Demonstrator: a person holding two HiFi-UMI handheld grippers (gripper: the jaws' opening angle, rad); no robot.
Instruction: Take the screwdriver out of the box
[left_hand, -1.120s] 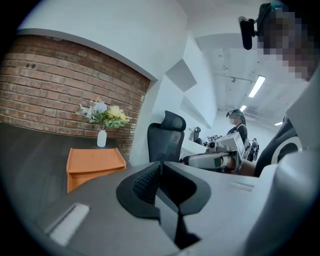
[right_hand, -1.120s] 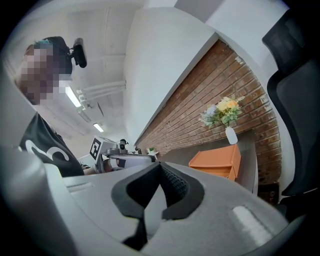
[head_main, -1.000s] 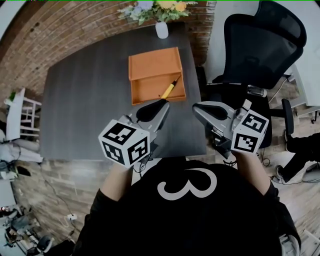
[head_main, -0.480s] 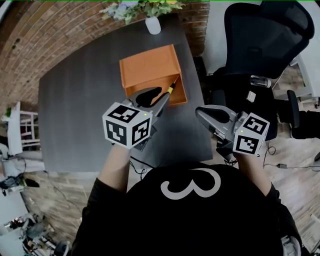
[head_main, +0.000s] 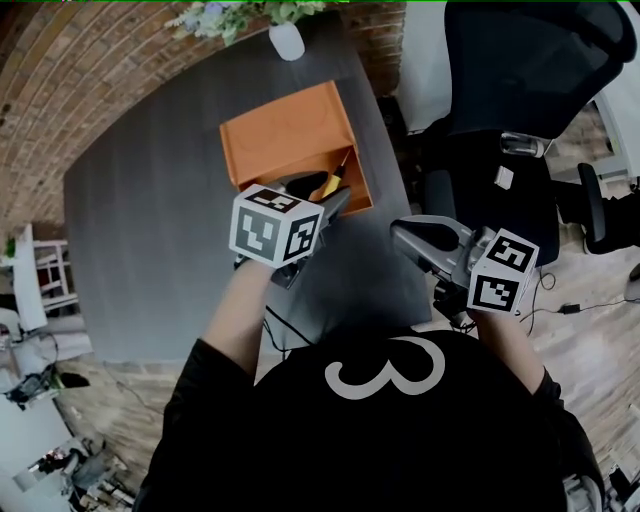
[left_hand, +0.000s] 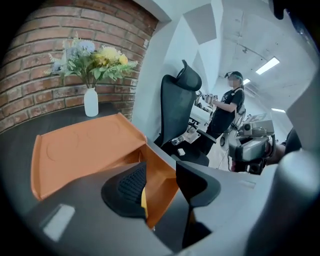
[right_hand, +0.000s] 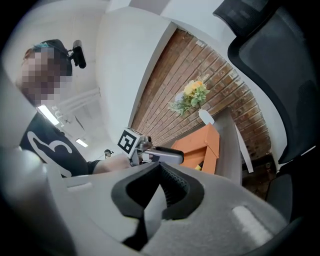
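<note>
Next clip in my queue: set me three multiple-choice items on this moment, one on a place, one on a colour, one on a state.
1. Where does the vase stand?
A) at the table's far edge, beyond the box
B) at its near edge
C) inside that box

2. What colour is the screwdriver's handle?
A) blue
B) yellow
C) green

3. The box is:
A) taped shut
B) upside down
C) open

Answers:
1 A: the vase stands past the box in the head view.
2 B: the handle shows yellow against the orange.
3 C: the screwdriver lies visible inside it.
</note>
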